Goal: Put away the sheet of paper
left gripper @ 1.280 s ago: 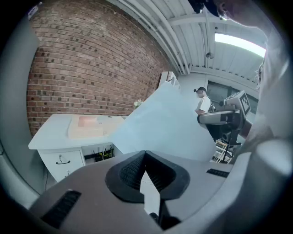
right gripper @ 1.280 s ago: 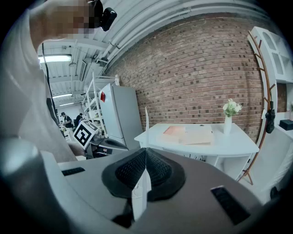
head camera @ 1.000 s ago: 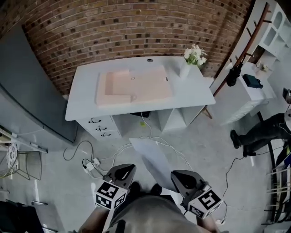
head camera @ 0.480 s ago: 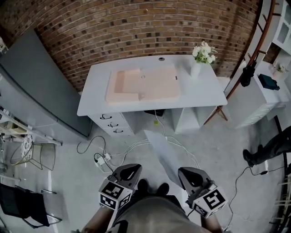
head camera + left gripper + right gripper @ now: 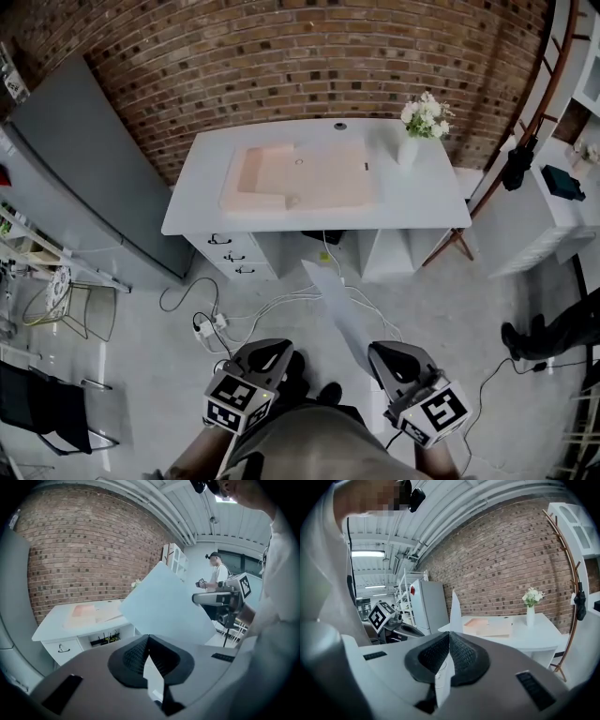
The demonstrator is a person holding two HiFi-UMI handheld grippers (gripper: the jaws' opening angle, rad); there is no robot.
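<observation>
Holding sheet of paper (image 5: 342, 309), white desk (image 5: 412, 202), brick wall (image 5: 281, 56)

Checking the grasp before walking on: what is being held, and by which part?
The right gripper is shut on the sheet of paper at its near end; the left gripper holds nothing.

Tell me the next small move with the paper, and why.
Probably carry the sheet of paper forward toward the desk. The right hand-held gripper is shut on its near edge, holding it above the floor, and the desk with the pink tray stands well ahead, likely out of reach.
</observation>
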